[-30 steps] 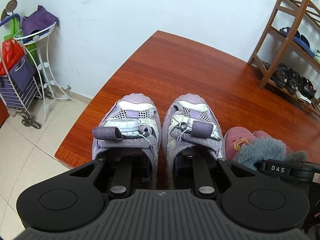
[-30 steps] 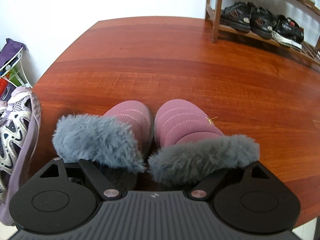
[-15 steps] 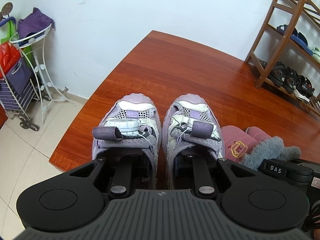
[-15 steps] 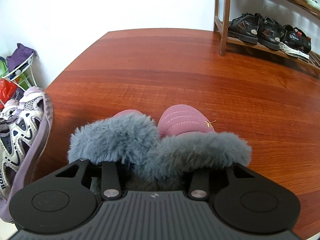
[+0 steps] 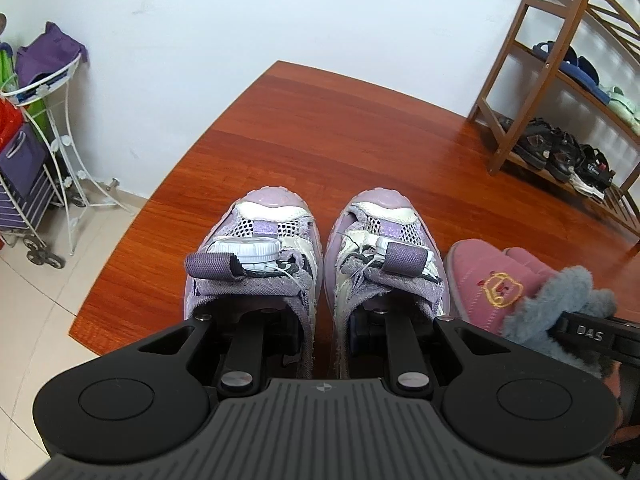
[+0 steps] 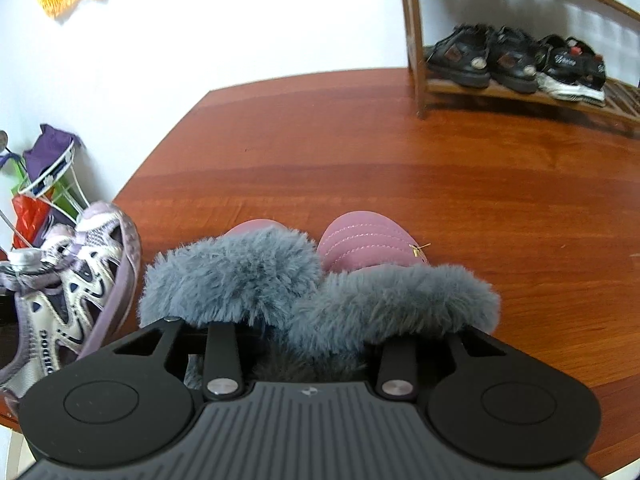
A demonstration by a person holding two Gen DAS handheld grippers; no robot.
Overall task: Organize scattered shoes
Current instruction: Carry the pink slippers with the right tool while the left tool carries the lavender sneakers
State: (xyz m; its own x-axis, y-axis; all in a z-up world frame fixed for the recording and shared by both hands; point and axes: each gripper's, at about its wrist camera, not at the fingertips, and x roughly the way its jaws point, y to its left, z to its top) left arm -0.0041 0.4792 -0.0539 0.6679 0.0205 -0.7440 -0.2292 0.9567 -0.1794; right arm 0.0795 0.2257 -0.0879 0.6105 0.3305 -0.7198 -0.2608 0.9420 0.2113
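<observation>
A pair of purple mesh sneakers (image 5: 256,240) hangs side by side from my left gripper (image 5: 320,316). One finger reaches into each sneaker and the inner walls are pinched together between them. My right gripper (image 6: 308,344) is shut on two pink slippers (image 6: 360,236), squeezing their grey fur collars (image 6: 384,300) together; its fingertips are hidden under the fur. The slippers (image 5: 488,280) also show at the right of the left wrist view, with a right finger (image 5: 588,336) in the fur. One sneaker (image 6: 80,280) shows at the left of the right wrist view.
A wooden shoe rack (image 5: 520,80) stands at the far right against the white wall, with black sandals (image 6: 480,56) on its lowest shelf. The red-brown wooden surface (image 6: 400,160) lies below. A white wire stand (image 5: 60,120) and a shopping cart (image 5: 24,184) stand on tiles at the left.
My right gripper closed on the slippers, drew their fur collars together and rose with them. The left gripper moved slightly with the sneakers still held, and the rack looks nearer.
</observation>
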